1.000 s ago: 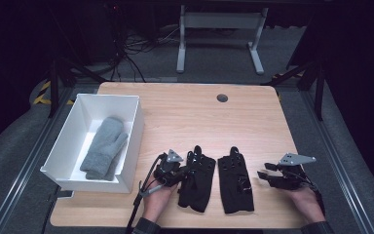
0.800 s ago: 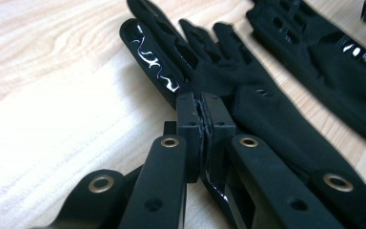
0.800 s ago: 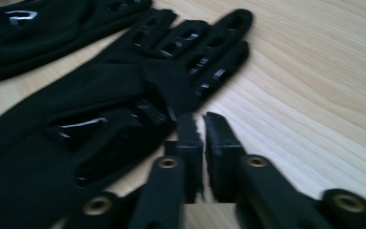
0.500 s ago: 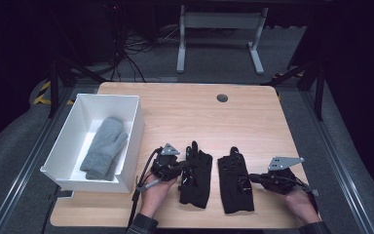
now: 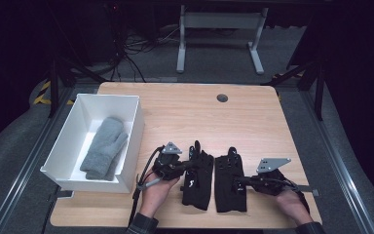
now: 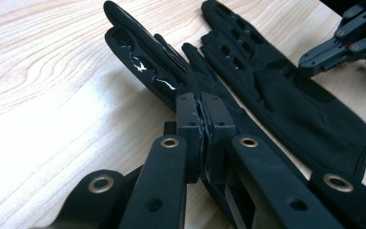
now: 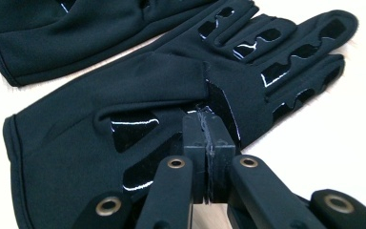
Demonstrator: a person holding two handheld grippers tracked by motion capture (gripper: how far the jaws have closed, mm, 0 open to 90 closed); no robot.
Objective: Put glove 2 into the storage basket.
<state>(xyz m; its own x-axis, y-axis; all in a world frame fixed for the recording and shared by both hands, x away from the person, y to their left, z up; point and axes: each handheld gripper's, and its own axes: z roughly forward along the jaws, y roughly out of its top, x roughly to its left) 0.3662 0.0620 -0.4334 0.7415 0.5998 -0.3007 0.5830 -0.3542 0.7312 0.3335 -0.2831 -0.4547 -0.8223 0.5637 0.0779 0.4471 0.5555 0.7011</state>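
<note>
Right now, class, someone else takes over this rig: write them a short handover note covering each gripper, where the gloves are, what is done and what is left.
Left gripper: shut on the left black glove, pinching its edge.
Right gripper: jaws have just closed, shut on the right black glove at its side.
Both black gloves lie flat, side by side, on the wooden table.
Done: a grey mitten already lies in the white bin on the left.
Left: probably lifting the black gloves and moving them to the bin.
</note>
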